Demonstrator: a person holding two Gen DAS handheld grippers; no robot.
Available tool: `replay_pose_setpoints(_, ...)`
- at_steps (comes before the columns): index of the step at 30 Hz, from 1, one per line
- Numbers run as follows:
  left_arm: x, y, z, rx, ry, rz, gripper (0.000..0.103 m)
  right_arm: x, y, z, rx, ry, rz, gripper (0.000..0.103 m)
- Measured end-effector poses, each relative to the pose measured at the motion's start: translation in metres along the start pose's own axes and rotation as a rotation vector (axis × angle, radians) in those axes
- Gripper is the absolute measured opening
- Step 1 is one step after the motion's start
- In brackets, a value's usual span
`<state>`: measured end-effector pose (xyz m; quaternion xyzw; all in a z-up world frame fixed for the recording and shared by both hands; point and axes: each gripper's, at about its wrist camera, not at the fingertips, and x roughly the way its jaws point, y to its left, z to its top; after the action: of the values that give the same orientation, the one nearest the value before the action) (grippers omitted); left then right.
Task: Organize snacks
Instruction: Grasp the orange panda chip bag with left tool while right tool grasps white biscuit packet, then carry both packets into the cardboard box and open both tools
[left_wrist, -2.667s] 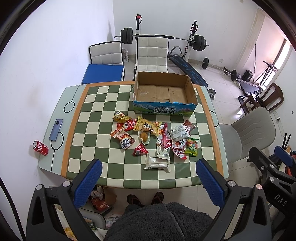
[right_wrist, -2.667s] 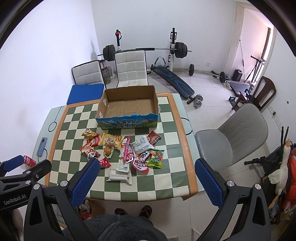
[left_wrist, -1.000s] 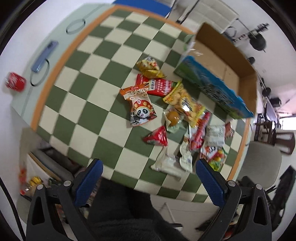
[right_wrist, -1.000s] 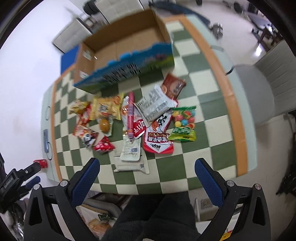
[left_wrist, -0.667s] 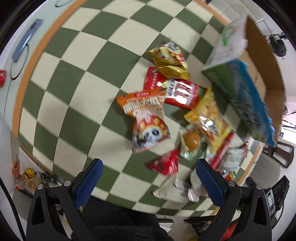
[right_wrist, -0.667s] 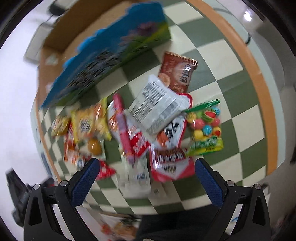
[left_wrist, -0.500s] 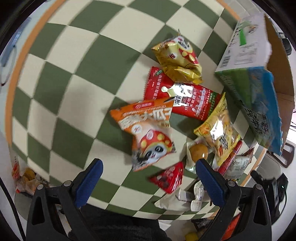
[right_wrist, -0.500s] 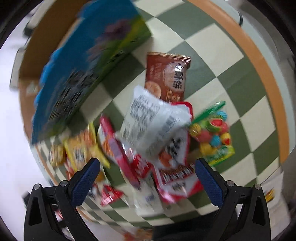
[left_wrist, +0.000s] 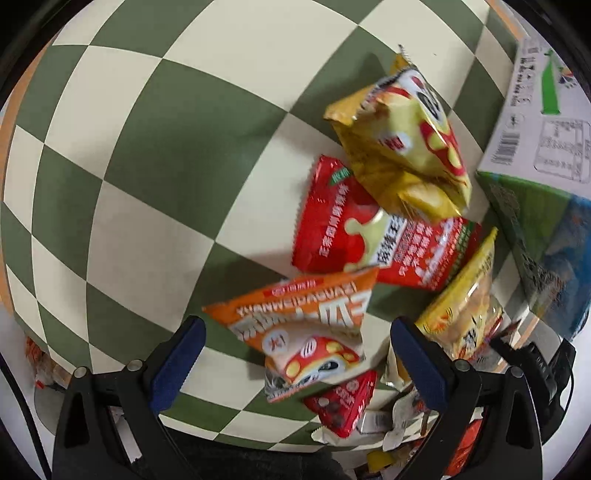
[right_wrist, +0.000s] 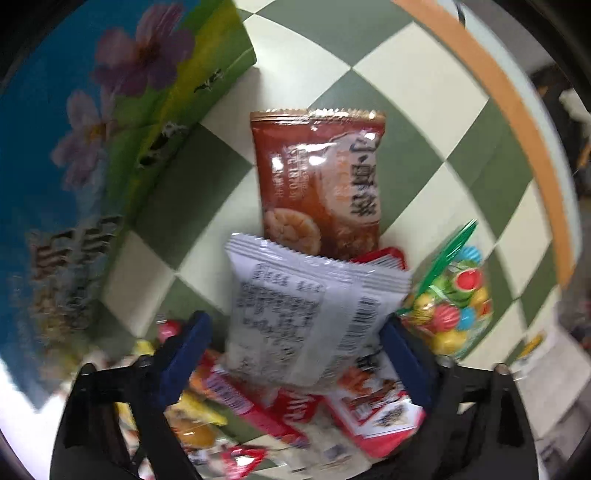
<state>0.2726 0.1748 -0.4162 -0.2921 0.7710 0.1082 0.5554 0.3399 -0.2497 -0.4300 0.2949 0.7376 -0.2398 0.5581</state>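
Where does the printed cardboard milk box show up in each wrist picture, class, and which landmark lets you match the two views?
Left wrist view: the printed cardboard milk box fills the right edge, its white end panel above the green and blue side.
Right wrist view: the same box fills the left side, showing blue and green print with purple flowers.
Shared landmark: the green and cream checkered tabletop under the snacks in both views.

"YUANWEIDAGUAZI" in caps on orange snack pkt (left_wrist: 303, 314), other pkts' & box print blurred, unreadable
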Motion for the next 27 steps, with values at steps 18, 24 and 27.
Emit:
replay_pose_setpoints(18, 0.005, -0.047, -0.034, 0.289, -0.159, 0.298, 0.055, -0.023, 0.061, -0.062, -0.501, -0.105, -0.124, 0.074)
replay_pose_setpoints(24, -0.005, -0.064, -0.060, 0.319, -0.195, 0.276, 0.055, -0.059, 0.036, -0.096, -0.548, -0.104, -0.054, 0.074)
replay_pose_setpoints(27, -0.024, -0.073, -0.078, 0.340, -0.234, 0.260, 0.054, -0.082, 0.037, -0.117, -0.590, -0.111, -0.019, 0.074)
